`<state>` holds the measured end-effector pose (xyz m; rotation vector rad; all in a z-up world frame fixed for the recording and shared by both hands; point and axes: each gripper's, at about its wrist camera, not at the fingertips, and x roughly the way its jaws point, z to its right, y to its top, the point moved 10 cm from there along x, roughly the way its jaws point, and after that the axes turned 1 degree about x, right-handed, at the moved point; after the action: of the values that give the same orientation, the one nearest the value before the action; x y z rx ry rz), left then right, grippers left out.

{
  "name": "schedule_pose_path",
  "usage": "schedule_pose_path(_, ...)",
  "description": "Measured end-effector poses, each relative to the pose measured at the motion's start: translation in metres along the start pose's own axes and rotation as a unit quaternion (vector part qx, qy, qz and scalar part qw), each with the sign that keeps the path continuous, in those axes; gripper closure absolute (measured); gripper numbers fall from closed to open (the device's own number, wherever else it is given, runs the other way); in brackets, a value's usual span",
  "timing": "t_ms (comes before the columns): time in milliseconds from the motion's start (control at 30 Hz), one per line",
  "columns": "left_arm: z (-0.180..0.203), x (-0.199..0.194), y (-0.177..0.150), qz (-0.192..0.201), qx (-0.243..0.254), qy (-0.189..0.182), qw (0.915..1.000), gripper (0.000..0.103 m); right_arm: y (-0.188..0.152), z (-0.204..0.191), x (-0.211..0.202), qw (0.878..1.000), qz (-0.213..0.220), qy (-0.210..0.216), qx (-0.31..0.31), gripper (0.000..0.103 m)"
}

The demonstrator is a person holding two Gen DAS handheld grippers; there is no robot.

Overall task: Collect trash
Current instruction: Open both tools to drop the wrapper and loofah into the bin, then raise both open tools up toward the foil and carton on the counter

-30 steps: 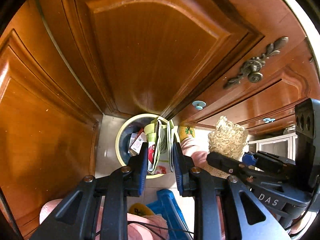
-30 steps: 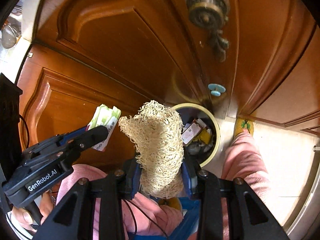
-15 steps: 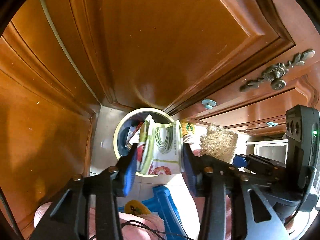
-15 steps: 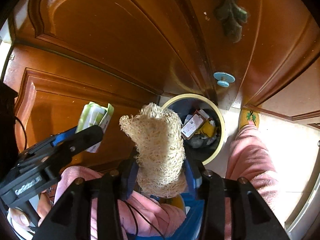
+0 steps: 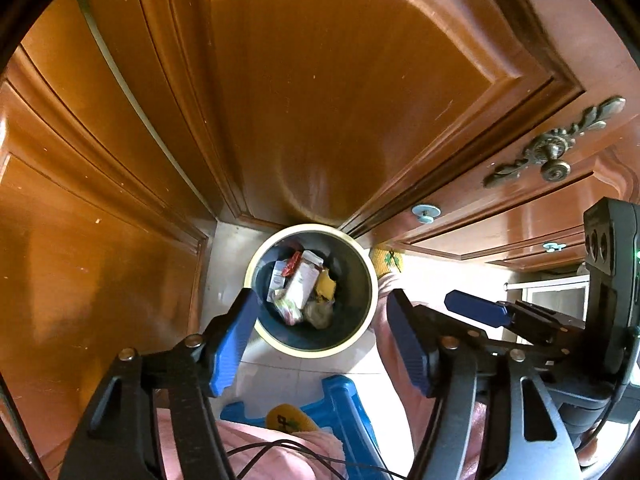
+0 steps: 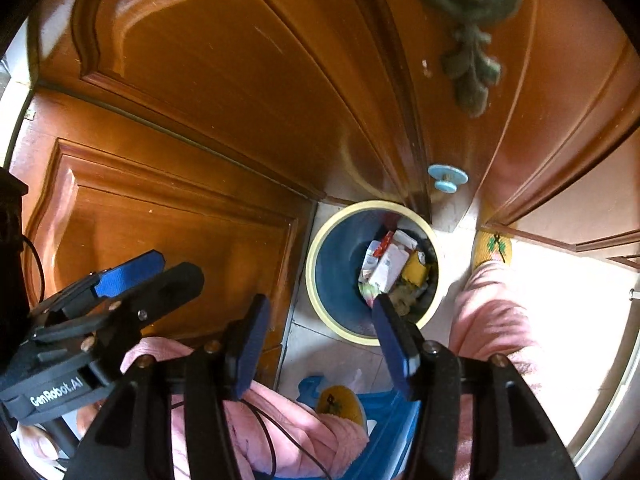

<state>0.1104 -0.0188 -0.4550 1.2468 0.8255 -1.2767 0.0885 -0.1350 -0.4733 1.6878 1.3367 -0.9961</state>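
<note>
Hovering above the bin, both grippers point steeply down with nothing between their jaws. The left gripper has its jaws apart and opening, and through the gap the bin's open mouth shows. The right gripper likewise has its jaws apart and opening, empty, with the bin just ahead of its right finger.

The trash lies at the bottom of the bin: a white carton, a red wrapper, a yellow scrap and some crumpled bits, all well below the cream rim. Judging from empty jaws directly over a bin that holds litter, the drop looks done for both hands, and this round of collecting seems finished. Whether more trash waits elsewhere cannot be told, since neither view shows any loose litter on the floor around the bin.

Left of the bin and behind it stand brown wooden doors, close against its rim. Right of the bin, a pale blue doorstop sticks out low on the wood, and an ornate metal handle sits higher up. Nearer than the bin are a blue stool, pink trouser legs and yellow slippers.

Nothing blocks the way up and out; the doors leave little room beside the bin, so the grippers would best lift straight before swinging away.
</note>
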Motion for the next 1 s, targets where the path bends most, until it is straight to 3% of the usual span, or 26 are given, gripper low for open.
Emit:
schedule_pose_path(267,0.004,-0.039,0.001,0.036,0.017,0.006,0.9992,0.031,0.005,-0.012,-0.036,0.999,0.031,-0.006,-0.014,0.049)
schedule_pose_path(333,0.007,-0.052,0.002,0.045,0.018,0.002,0.9988,0.026,0.006,-0.015,-0.046,0.999,0.041,-0.005,-0.017,0.049)
schedule_pose_path(567,0.021,-0.101,0.011,0.088,0.021,-0.014,0.9958,0.025,0.007,-0.029,-0.091,0.995,0.086,-0.023,-0.043,0.049)
schedule_pose_path(1000,0.046,-0.225,0.055,0.187,0.043,-0.037,0.9807,0.020,0.038,-0.071,-0.206,0.978,0.182,-0.036,-0.095,0.049)
